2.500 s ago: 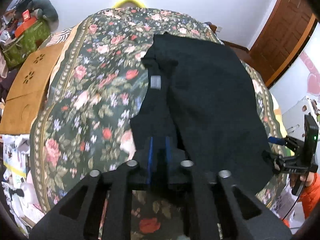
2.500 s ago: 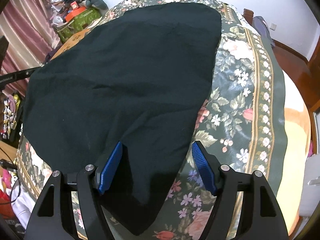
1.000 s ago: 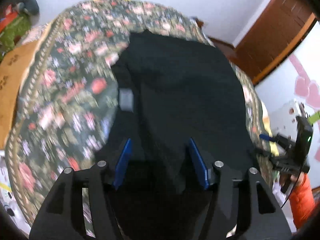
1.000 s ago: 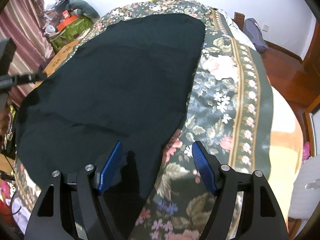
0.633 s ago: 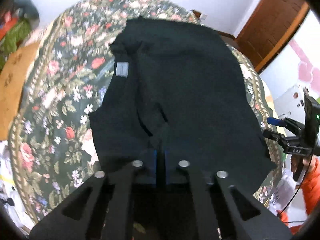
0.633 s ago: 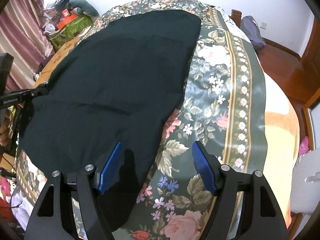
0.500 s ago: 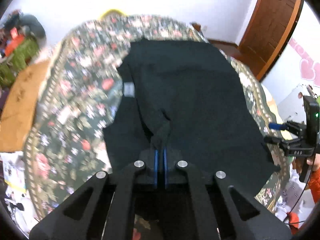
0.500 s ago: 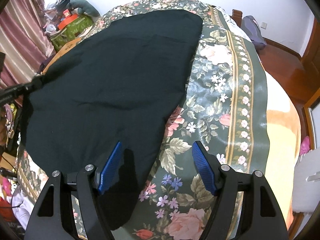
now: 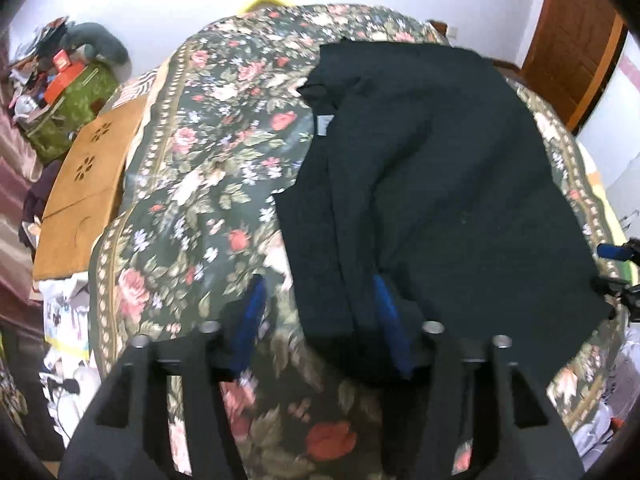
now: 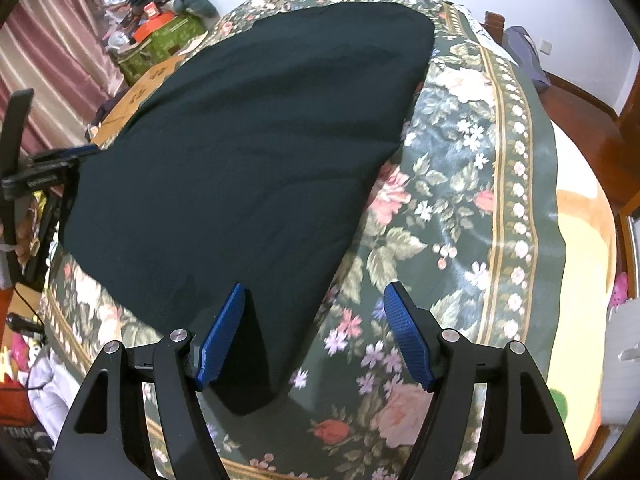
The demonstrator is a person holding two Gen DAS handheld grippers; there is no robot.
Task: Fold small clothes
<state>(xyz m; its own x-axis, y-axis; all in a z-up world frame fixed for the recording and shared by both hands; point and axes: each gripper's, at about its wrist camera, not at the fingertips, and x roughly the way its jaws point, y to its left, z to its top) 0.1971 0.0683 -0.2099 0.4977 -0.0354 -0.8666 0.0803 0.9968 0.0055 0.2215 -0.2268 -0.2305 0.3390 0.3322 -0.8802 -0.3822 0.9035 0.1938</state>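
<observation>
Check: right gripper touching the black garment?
Cannot tell. In the right wrist view the right gripper stands open over the black garment, its left finger overlapping the cloth, but height above it is unclear.

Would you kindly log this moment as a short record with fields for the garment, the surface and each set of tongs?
garment: black garment, spread out, one side folded over, grey label showing
surface: floral bedspread
left tongs: open, near edge of the garment between the pads
right tongs: open, over the garment's near corner, gripping nothing
beside bed: green bag
</observation>
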